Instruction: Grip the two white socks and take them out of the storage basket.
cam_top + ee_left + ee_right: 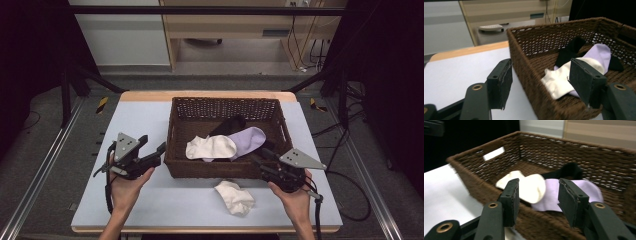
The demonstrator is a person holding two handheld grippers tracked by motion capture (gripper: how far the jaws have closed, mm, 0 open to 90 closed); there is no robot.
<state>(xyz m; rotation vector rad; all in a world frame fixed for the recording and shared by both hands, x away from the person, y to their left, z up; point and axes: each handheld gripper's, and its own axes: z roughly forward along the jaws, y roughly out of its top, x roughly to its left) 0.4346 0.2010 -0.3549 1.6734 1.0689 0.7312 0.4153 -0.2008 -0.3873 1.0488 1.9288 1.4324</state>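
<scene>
Behind the table (150, 200) there is a grey floor, a light wooden cabinet and some cables. On the pale table top stands one brown woven basket (220, 167), in the middle. Inside the basket I count three socks: one white sock (210, 148), one lilac sock (247, 139) partly under it, and one black sock (227, 125) behind them. A fourth sock, the white sock on the table (235, 198), lies just in front of the basket, outside it.

One gripper is on each side, so two in all. The left gripper (150, 150) is held near the basket's left front corner; its jaws are apart and hold nothing, and in the left gripper view the basket wall stands between them. The right gripper (259, 156) is at the basket's right front corner, jaws also apart and empty, pointing over the rim toward the white and lilac socks. The loose sock on the table lies between the two hands, nearer to the right one.
</scene>
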